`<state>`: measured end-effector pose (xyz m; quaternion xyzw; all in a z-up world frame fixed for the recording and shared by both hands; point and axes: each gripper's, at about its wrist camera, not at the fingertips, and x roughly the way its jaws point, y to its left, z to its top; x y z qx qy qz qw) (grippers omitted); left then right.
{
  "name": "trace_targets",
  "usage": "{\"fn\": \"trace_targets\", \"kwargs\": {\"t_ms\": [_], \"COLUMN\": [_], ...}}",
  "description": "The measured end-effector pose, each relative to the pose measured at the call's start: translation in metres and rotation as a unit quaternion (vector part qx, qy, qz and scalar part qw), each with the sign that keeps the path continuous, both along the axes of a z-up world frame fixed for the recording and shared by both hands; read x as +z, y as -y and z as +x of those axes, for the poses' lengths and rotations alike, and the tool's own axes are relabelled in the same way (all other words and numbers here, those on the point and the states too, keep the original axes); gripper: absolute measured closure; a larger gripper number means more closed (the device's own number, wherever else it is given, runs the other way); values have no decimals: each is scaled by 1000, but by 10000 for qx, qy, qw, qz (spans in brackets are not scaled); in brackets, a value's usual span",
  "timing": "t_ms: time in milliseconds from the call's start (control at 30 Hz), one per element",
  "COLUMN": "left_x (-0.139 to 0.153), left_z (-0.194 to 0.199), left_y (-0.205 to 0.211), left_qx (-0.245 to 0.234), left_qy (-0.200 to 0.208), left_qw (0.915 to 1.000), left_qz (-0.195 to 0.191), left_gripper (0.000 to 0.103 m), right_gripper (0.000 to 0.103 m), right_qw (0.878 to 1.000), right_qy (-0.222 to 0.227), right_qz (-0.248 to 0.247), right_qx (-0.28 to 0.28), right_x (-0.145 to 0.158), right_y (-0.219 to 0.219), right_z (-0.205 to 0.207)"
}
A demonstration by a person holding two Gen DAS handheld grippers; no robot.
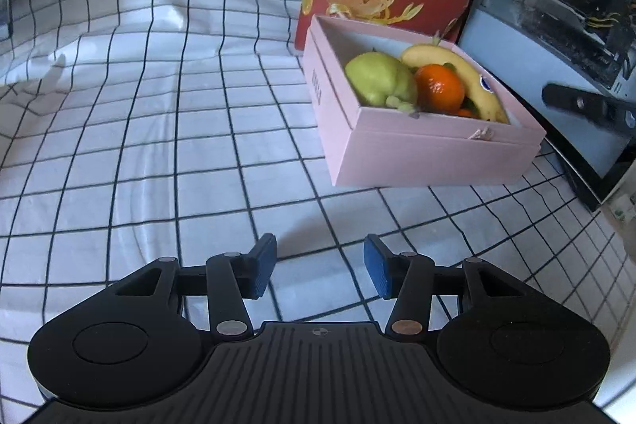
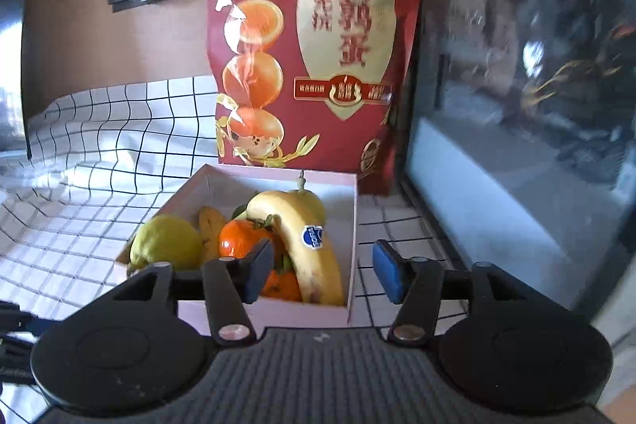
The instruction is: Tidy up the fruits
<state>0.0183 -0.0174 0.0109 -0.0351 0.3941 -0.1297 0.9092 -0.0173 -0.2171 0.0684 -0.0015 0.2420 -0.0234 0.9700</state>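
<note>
The left gripper [image 1: 320, 265] hovers low over the checked tablecloth [image 1: 159, 153], its blue-padded fingers [image 1: 263, 265] spread apart and holding nothing. From its camera the pink box [image 1: 429, 153] sits at about 1 o'clock, well apart from the fingertips.

The right gripper [image 2: 322, 273] is also released, jaws wide with nothing between them. It points straight at the near wall of the same box [image 2: 278, 316], which fills the 12 o'clock direction just ahead. Its left finger overlaps the box's near edge in the picture; whether it touches the box cannot be told.

All the fruit lies inside the box. In the right wrist view, a green pear [image 2: 167, 243] is at the 9 o'clock side, a small banana [image 2: 210, 229] beside it, a tangerine [image 2: 242, 239] in the middle with another orange fruit [image 2: 284, 285] nearer the camera, and a large banana [image 2: 306, 245] with a blue sticker curving over them on the 3 o'clock side. A second pear [image 2: 312, 203] peeks out at the far end.

Behind the box at 12 o'clock stands a red snack bag [image 2: 314, 58]. A dark glass-fronted case [image 2: 516, 86] rises at 3 o'clock.
</note>
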Motion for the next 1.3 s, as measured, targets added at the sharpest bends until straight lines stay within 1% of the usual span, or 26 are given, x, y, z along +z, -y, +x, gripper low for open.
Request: {"fn": "trace_targets", "kwargs": {"t_ms": [67, 100, 167, 233, 333, 400, 467, 500, 533, 567, 600, 667, 767, 833, 900, 933, 1033, 1133, 1300], "left_x": [-4, -5, -9, -12, -15, -15, -15, -16, -16, -17, -17, -17, -17, -17, -17, -17, -17, -17, -17], "left_z": [-4, -5, -8, -11, -11, -8, -8, -8, -8, -9, -8, -6, -6, -6, -6, -6, -6, -6, -6], "left_y": [7, 10, 17, 24, 32, 33, 34, 36, 39, 40, 41, 41, 40, 40, 40, 40, 40, 40, 40], "left_qx": [10, 15, -4, -2, 49, 143, 238, 263, 269, 286, 317, 332, 321, 324, 324, 320, 315, 314, 311], "left_qy": [203, 281, 471, 608, 715, 708, 723, 743, 777, 792, 786, 782, 790, 791, 789, 788, 786, 786, 785], "left_qw": [9997, 9994, 9983, 9970, 9956, 9956, 9955, 9950, 9941, 9938, 9939, 9940, 9941, 9941, 9941, 9942, 9942, 9943, 9943], "left_qz": [127, 176, 332, 471, 612, 590, 567, 612, 701, 732, 713, 689, 664, 668, 664, 658, 656, 655, 649], "left_gripper": [49, 48, 45, 43, 42, 42, 42, 42, 41, 41, 41, 41, 41, 41, 41, 41, 41, 41, 41], "right_gripper": [43, 41, 41, 41, 41, 41, 38, 35, 31, 22, 16, 15, 9, 8, 7, 6, 6, 5, 4], "right_qw": [10000, 9998, 9979, 9954, 9908, 9892, 9907, 9914, 9920, 9926, 9928, 9922, 9926, 9929, 9951, 9954, 9951, 9942, 9941], "right_qy": [-11, -125, -435, -751, -1156, -1304, -1249, -1249, -1231, -1201, -1194, -1218, -1208, -1183, -975, -940, -976, -1044, -1052], "right_qz": [11, 118, 345, 452, 568, 544, 410, 292, 203, 148, 124, 251, 111, -28, -165, -166, -63, 251, 249], "right_qx": [35, 127, 338, 399, 404, 387, 344, 276, 209, 102, 3, -90, -89, -79, -92, -108, -109, -78, -79], "right_x": [-4, -9, -21, -36, -56, -65, -69, -71, -71, -73, -75, -76, -77, -77, -81, -81, -81, -82, -83], "right_y": [-11, -15, -22, -28, -33, -36, -39, -40, -41, -41, -40, -36, -36, -39, -42, -41, -39, -29, -30], "right_z": [-13, -17, -20, -16, -8, -5, -8, -8, -8, -8, -11, -11, -6, -3, -2, -2, 1, 2, 3]}}
